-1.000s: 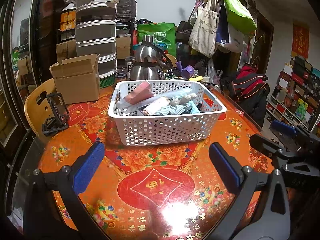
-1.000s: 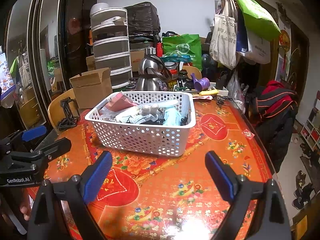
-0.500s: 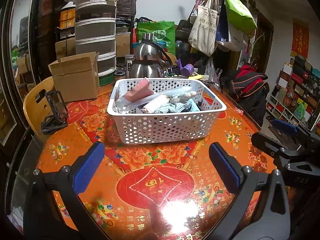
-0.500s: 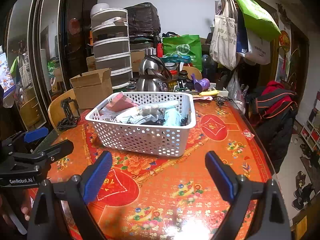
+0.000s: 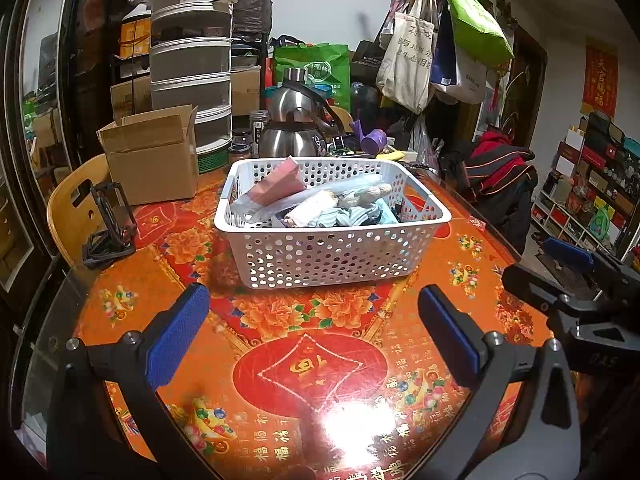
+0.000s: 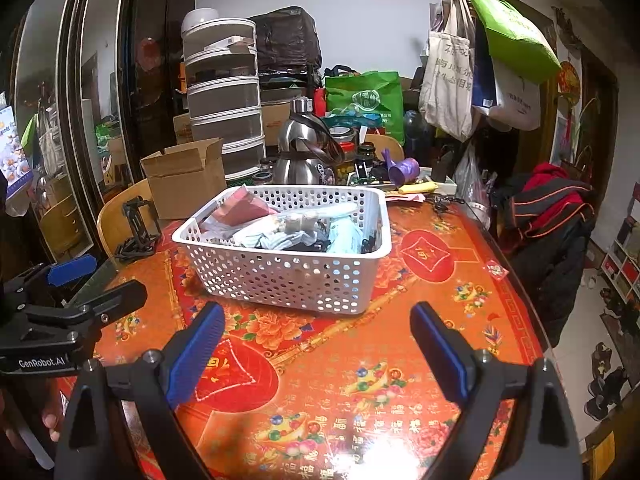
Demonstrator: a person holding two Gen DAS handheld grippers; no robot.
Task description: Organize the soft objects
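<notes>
Left wrist view: the left tool point(image 5: 312, 332) hangs wide and empty above the tabletop point(image 5: 304, 364). Straight ahead of it, well beyond its fingertips, stands the white basket point(image 5: 332, 252), heaped with soft items point(image 5: 328, 208): a pink packet, pale cloths, a clear bag. The right tool point(image 5: 568, 264) shows off to its right.

Right wrist view: the right tool point(image 6: 316, 344) is likewise spread wide, holding nothing; the basket sits ahead and slightly left. Nothing soft lies loose on the tabletop, so sorting looks either finished or not yet begun.
</notes>
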